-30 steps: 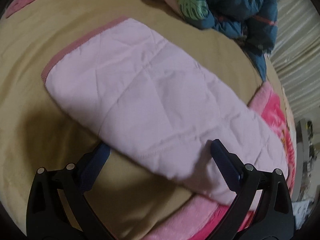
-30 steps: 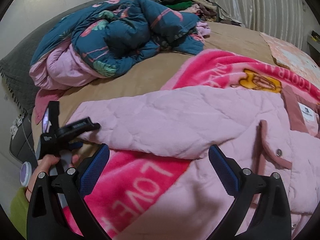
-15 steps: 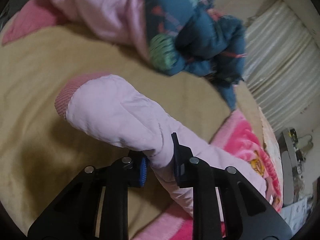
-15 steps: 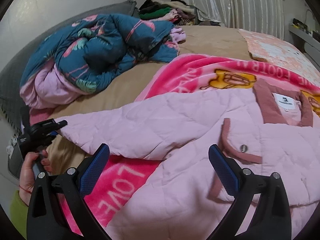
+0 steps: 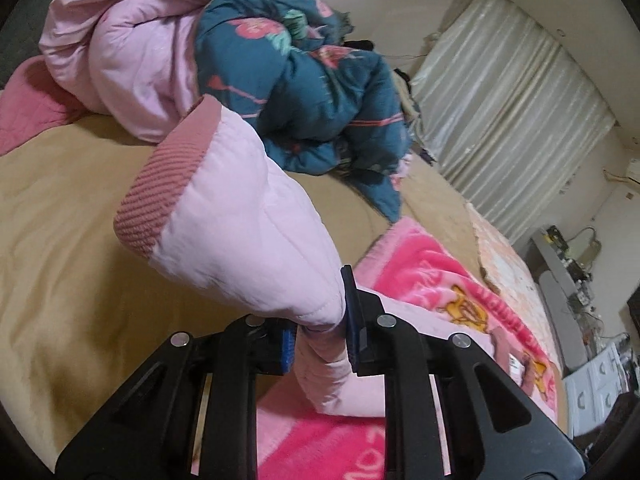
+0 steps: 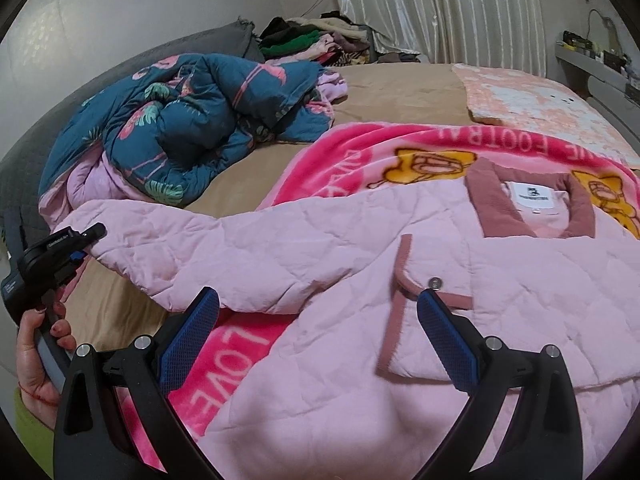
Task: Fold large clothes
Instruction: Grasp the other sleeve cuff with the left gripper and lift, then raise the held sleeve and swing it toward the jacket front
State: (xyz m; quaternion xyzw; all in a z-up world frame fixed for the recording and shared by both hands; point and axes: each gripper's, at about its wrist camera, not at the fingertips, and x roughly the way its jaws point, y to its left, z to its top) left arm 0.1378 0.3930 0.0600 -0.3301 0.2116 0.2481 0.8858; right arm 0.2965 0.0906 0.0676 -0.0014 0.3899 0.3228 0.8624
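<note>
A pale pink quilted jacket [image 6: 500, 288] with a darker pink collar lies face up on a bright pink blanket [image 6: 360, 160] on the bed. My left gripper [image 5: 320, 320] is shut on the jacket's sleeve [image 5: 248, 220], lifted off the bed with its ribbed cuff [image 5: 160, 192] pointing up and away. In the right wrist view the same left gripper [image 6: 86, 240], held by a hand, pinches the sleeve end at far left. My right gripper [image 6: 316, 332] hangs open over the jacket's front, nothing between its fingers.
A crumpled teal floral duvet [image 6: 192, 120] with pink lining is heaped at the back left of the tan sheet [image 5: 60, 240]. A pile of clothes [image 6: 316, 40] sits by the curtain. A peach patterned blanket [image 6: 532, 96] covers the far right.
My left gripper shut on the sleeve and lifted it off the bed, cuff now raised. My right gripper drifted right across the jacket toward the collar, staying open.
</note>
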